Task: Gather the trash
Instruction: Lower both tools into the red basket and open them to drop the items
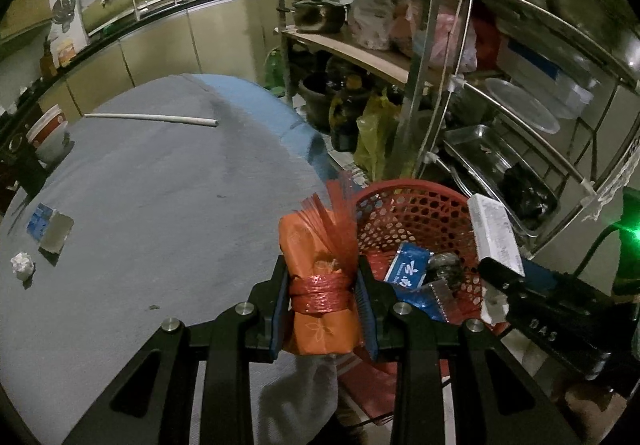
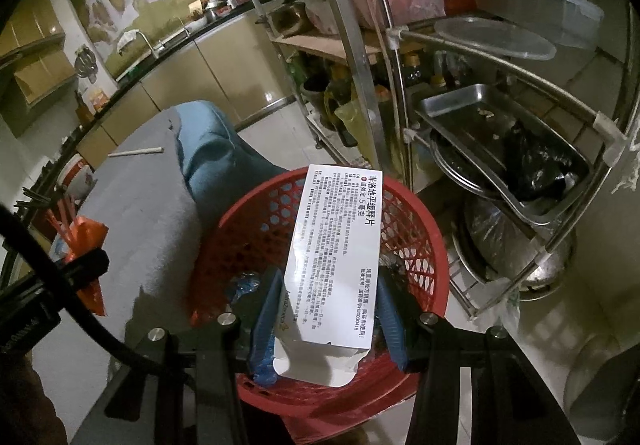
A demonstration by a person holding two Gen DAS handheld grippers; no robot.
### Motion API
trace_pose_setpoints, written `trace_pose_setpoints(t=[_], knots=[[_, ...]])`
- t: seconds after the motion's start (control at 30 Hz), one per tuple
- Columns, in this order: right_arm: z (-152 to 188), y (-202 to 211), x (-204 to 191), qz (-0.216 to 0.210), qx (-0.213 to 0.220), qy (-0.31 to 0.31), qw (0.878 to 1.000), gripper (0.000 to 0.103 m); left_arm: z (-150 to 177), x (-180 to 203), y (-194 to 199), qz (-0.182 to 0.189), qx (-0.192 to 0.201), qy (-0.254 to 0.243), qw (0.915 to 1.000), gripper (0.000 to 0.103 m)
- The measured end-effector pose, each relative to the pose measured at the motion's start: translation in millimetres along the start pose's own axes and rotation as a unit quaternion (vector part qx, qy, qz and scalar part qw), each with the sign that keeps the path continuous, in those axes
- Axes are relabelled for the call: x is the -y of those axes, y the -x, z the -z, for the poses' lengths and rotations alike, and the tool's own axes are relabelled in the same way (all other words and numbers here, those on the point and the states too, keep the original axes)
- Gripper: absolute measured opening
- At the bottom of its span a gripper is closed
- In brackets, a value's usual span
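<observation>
My left hand-held gripper (image 1: 323, 295) grips an orange packet (image 1: 320, 285) at the table (image 1: 160, 185) edge; my right hand-held gripper (image 2: 328, 309) holds a white box (image 2: 336, 257) over the red basket (image 2: 424, 241).

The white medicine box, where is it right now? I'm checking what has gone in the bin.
The white medicine box is in the right gripper, held over the red basket beside the table, not yet dropped.

A home kitchen: ahead of the gripper a counter with sink tap (image 1: 134, 3), right a metal rack (image 1: 516, 57) holding pots (image 1: 318, 11) and trays (image 1: 486, 153).
</observation>
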State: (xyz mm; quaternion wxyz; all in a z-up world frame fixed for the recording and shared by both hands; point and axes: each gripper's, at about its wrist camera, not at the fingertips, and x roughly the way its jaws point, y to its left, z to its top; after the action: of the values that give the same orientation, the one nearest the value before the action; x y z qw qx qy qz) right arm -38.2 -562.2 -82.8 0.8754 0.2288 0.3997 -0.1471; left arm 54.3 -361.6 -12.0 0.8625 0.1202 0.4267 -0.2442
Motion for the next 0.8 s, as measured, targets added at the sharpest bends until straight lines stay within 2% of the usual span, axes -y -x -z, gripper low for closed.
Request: trace_pose_setpoints(t=[0.17,0.23,0.3,0.33,0.7,0.8], knots=[[0,-11,2,0.005,-0.016,-0.002,1.0,0.05,-3,7,-5,0.008,-0.001,-0.004,1.0,0.032],[0,-18,5,0.008,-0.026,-0.005,1.0,0.054,-4,9,-6,0.012,0.0,-0.005,0.9999,0.032],[1,-21,7,0.01,-0.03,-0.009,0.999,0.073,-5,11,-9,0.017,-0.002,-0.006,0.9998,0.032],[2,-19,9,0.012,-0.026,-0.01,1.0,0.074,-6,12,-10,0.021,-0.003,-0.006,0.9998,0.032],[10,14,33,0.0,0.008,-0.07,0.998,0.075,-13,36,-32,0.055,-0.022,-0.026,0.9979,0.032],[11,24,34,-0.005,0.018,-0.075,0.997,0.075,-20,48,-43,0.074,-0.031,-0.036,0.9961,0.033]])
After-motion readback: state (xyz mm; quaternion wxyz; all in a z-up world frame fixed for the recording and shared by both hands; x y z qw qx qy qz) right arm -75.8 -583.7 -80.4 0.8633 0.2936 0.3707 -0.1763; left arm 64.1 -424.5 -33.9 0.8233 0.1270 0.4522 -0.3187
